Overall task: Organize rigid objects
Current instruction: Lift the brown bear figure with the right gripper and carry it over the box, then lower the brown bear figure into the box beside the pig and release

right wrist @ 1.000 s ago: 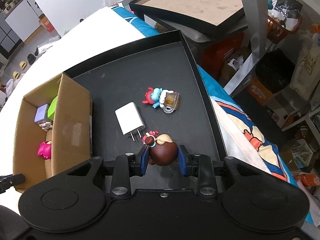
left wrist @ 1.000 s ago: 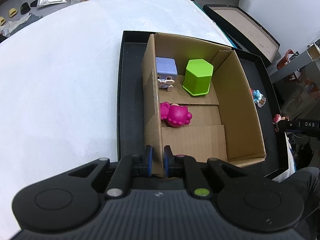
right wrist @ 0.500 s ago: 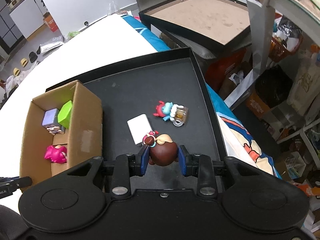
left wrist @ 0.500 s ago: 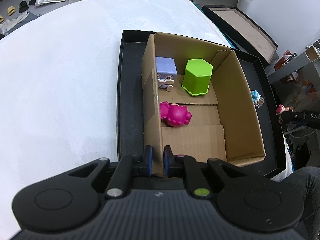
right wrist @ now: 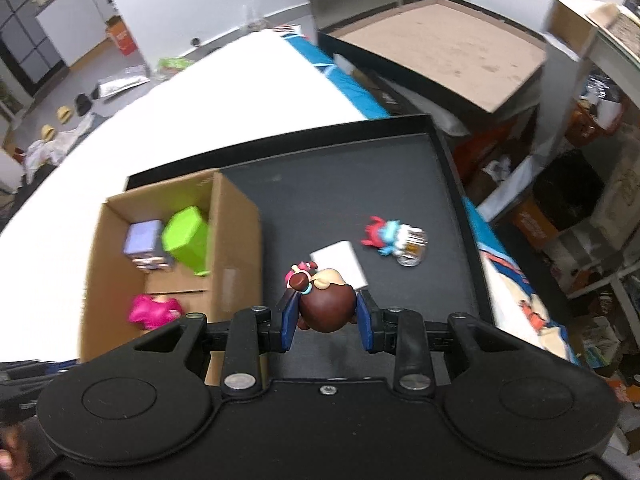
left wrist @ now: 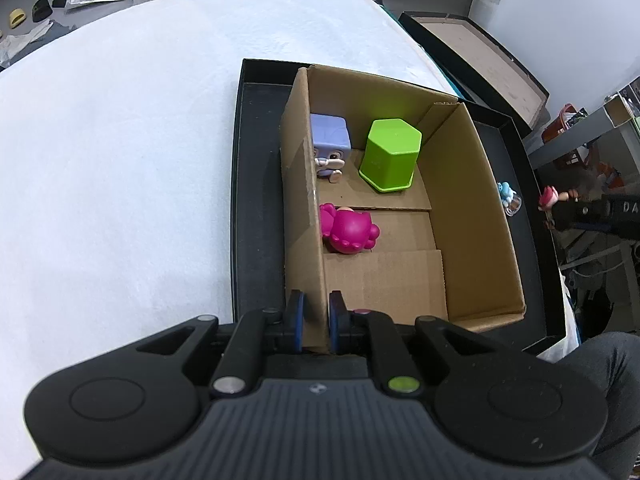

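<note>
A cardboard box [left wrist: 460, 216] [right wrist: 236, 240] stands in a black tray [right wrist: 340, 184] [left wrist: 256, 184]. Inside it are a green hexagonal block [left wrist: 390, 160] [right wrist: 186, 240], a lilac cube figure [left wrist: 330, 140] [right wrist: 144, 240] and a magenta figure [left wrist: 348, 232] [right wrist: 154, 310]. My left gripper [left wrist: 316, 324] is shut on the box's left wall at its near corner. My right gripper [right wrist: 326, 316] is shut on a brown-haired doll [right wrist: 324, 304], held above the tray just right of the box; in the left wrist view the doll [left wrist: 550, 198] shows past the tray's right rim.
On the tray floor lie a white charger [right wrist: 340, 262] and a red-and-blue figure with a clear base [right wrist: 394, 240] [left wrist: 508, 198]. White table top [left wrist: 120, 140] spreads to the left. A second open black box [right wrist: 440, 44] and cluttered shelves [right wrist: 580, 160] stand to the right.
My right gripper has risen and moved left toward the box with the doll, which now covers part of the charger. The left gripper has kept its hold on the box wall.
</note>
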`<action>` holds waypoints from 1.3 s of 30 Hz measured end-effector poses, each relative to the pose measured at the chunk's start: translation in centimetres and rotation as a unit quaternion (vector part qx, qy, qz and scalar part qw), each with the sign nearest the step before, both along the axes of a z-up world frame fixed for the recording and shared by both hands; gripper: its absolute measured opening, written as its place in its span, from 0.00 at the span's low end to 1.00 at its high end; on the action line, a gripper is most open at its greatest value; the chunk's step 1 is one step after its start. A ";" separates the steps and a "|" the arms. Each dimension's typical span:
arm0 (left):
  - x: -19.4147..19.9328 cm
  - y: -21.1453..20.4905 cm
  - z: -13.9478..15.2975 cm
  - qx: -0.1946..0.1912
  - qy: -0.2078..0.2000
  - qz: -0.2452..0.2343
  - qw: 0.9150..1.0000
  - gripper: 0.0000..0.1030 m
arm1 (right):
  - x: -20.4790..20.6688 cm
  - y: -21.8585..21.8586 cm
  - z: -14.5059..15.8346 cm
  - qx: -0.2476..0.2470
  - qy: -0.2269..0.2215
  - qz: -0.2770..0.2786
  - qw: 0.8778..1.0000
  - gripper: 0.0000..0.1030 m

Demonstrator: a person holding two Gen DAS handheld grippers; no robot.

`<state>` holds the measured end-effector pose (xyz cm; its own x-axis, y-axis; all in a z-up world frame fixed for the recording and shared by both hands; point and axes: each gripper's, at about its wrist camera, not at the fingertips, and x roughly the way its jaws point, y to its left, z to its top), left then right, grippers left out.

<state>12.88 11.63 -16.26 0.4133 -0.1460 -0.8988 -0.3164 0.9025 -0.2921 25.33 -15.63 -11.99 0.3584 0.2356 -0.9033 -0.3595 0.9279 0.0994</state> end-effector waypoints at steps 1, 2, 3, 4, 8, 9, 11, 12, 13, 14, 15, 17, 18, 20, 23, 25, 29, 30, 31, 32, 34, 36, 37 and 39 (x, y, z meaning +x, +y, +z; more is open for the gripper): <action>0.0 0.0 0.0 0.000 -0.001 0.000 1.000 0.11 | 0.0 0.4 0.2 0.000 -0.002 0.004 1.000 0.30; -0.1 0.1 0.0 0.000 -0.001 -0.001 1.000 0.11 | -0.1 0.8 0.4 0.000 -0.005 0.009 1.000 0.30; -0.1 0.2 0.0 -0.001 -0.001 0.000 1.000 0.11 | -0.2 1.1 0.6 0.003 -0.006 0.012 1.000 0.30; -0.1 0.2 0.0 -0.002 -0.002 0.001 1.000 0.11 | -0.2 1.4 0.8 0.006 -0.006 0.015 1.000 0.30; -0.1 0.1 0.0 -0.001 -0.002 0.001 1.000 0.11 | -0.5 2.9 1.4 0.013 -0.010 0.035 0.999 0.30; 0.0 0.1 0.0 0.000 -0.002 0.000 1.000 0.11 | -0.6 3.2 1.5 0.015 -0.009 0.041 0.999 0.30; -0.1 0.0 0.0 0.000 -0.002 0.000 1.000 0.11 | -0.9 4.0 1.7 0.018 -0.009 0.054 0.998 0.30; -0.1 0.0 0.0 0.000 -0.003 0.000 1.000 0.11 | -1.0 4.3 1.8 0.018 -0.011 0.060 0.998 0.30; -0.1 0.0 0.0 -0.001 -0.003 0.001 1.000 0.11 | -1.1 4.8 1.9 0.018 -0.012 0.066 0.998 0.30; -0.1 0.1 0.0 -0.002 -0.003 0.001 1.000 0.11 | -1.1 5.2 1.9 0.018 -0.012 0.070 0.997 0.30; -0.1 0.1 0.0 -0.002 -0.003 0.002 1.000 0.11 | -1.2 5.4 2.0 0.018 -0.012 0.073 0.997 0.30; -0.1 0.1 0.0 -0.003 -0.003 0.002 1.000 0.11 | -1.3 6.2 2.2 0.016 -0.016 0.081 0.996 0.30; 0.0 0.1 -0.1 -0.003 -0.003 0.002 1.000 0.11 | -1.4 6.6 2.3 0.013 -0.019 0.089 0.996 0.30; -0.1 0.1 -0.1 -0.003 -0.003 0.001 1.000 0.11 | -1.6 7.5 2.6 0.006 -0.024 0.105 0.994 0.30; -0.1 0.1 -0.1 -0.005 -0.004 0.002 1.000 0.11 | -1.7 8.8 2.8 -0.002 -0.028 0.123 0.992 0.30; -0.1 0.2 -0.1 -0.006 -0.004 0.003 1.000 0.11 | -1.8 9.7 2.9 -0.007 -0.031 0.135 0.990 0.30; -0.1 0.1 -0.1 -0.006 -0.004 0.003 1.000 0.11 | -2.2 11.4 2.6 -0.018 -0.034 0.155 0.987 0.30; -0.1 0.1 -0.1 -0.006 -0.004 0.003 1.000 0.11 | -2.2 11.7 2.3 -0.020 -0.032 0.158 0.987 0.30; -0.1 0.1 -0.1 -0.006 -0.005 0.003 1.000 0.11 | -2.3 12.0 2.1 -0.022 -0.030 0.160 0.986 0.30; -0.1 0.1 -0.1 -0.007 -0.005 0.004 1.000 0.11 | -2.4 12.2 1.7 -0.024 -0.029 0.162 0.986 0.30; -0.1 0.1 -0.1 -0.008 -0.005 0.004 1.000 0.11 | -2.7 12.7 1.2 -0.032 -0.027 0.166 0.985 0.30; -0.1 0.1 -0.1 -0.006 -0.005 0.002 1.000 0.11 | -3.0 13.3 0.6 -0.038 -0.026 0.170 0.984 0.30; 0.0 0.1 -0.1 -0.004 -0.004 0.000 1.000 0.11 | -3.1 13.6 0.4 -0.041 -0.026 0.171 0.984 0.30; 0.0 0.0 0.0 -0.003 -0.006 -0.002 1.000 0.11 | -3.2 14.0 -0.1 -0.043 -0.025 0.170 0.984 0.30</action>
<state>12.87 11.64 -16.24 0.4226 -0.1543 -0.8931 -0.3087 0.9020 -0.3019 22.14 -1.66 -12.06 0.3171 0.2723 -0.9085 -0.6529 0.7575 -0.0009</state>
